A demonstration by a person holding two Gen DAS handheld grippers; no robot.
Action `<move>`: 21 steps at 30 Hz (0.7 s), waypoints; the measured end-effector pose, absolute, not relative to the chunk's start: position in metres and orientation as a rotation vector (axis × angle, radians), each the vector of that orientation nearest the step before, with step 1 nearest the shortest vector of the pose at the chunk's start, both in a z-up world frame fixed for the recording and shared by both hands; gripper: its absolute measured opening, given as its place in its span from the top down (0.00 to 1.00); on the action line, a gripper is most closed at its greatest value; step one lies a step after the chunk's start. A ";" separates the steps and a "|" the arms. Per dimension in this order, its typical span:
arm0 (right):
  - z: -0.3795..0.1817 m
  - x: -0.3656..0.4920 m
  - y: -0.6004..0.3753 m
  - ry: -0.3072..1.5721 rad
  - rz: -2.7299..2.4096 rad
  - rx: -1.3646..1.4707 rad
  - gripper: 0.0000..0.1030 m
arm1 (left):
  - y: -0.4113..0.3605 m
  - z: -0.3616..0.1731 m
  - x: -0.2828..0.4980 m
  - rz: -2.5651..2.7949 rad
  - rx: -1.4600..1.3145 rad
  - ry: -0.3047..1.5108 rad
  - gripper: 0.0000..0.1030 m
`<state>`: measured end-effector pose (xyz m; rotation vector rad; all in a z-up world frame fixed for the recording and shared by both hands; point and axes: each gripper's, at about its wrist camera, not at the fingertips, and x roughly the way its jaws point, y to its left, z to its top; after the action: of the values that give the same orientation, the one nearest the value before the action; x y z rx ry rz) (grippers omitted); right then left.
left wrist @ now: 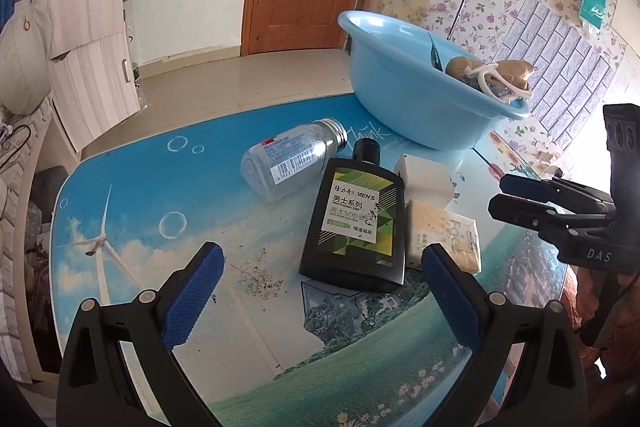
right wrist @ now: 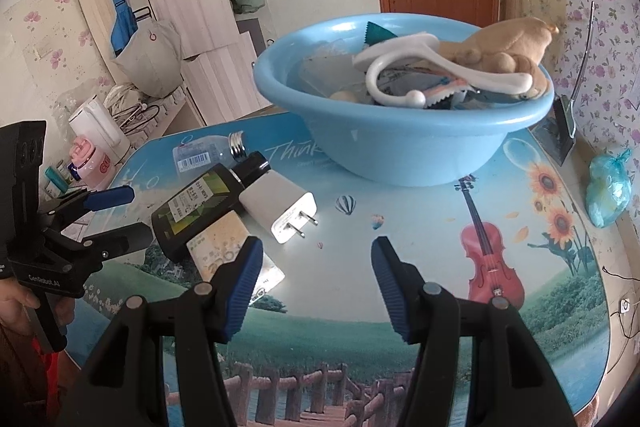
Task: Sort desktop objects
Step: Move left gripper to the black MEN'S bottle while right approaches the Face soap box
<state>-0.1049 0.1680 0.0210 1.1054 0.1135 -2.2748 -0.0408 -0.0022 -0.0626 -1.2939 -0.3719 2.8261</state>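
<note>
Bottle: black lotion bottle [left wrist: 354,223] lay flat, cap toward blue basin [left wrist: 404,99].
Right view only: charger [right wrist: 280,207] prongs.
Grippers: left gripper [left wrist: 320,291], right gripper [right wrist: 316,279] both apart, empty.

basin [right wrist: 400,155]: 1 | bottles: 2, black [left wrist: 356,223], clear [left wrist: 288,159] | charger [right wrist: 280,207]: 1 | soap [left wrist: 444,235]: 1
</note>
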 end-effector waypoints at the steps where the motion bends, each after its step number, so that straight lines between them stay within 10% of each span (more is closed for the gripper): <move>1: 0.021 -0.104 0.166 0.120 -2.267 1.102 0.45 | -0.002 -0.064 -0.041 2.824 -1.299 -0.373 0.03; 16: 0.006 -0.085 0.135 0.268 -2.102 1.075 0.36 | 0.018 -0.081 -0.074 2.739 -1.374 -0.171 0.05; 18: 0.004 -0.086 0.132 0.284 -2.098 1.078 0.36 | 0.020 -0.079 -0.073 2.739 -1.357 -0.126 0.31; 21: 0.000 -0.087 0.125 0.326 -2.106 1.076 0.36 | 0.023 -0.078 -0.069 2.733 -1.351 -0.108 0.40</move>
<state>-0.0868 0.1254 0.0004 1.0760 0.3256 -2.1063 -0.0694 0.0235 -0.0778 -1.3513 -0.1079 2.7329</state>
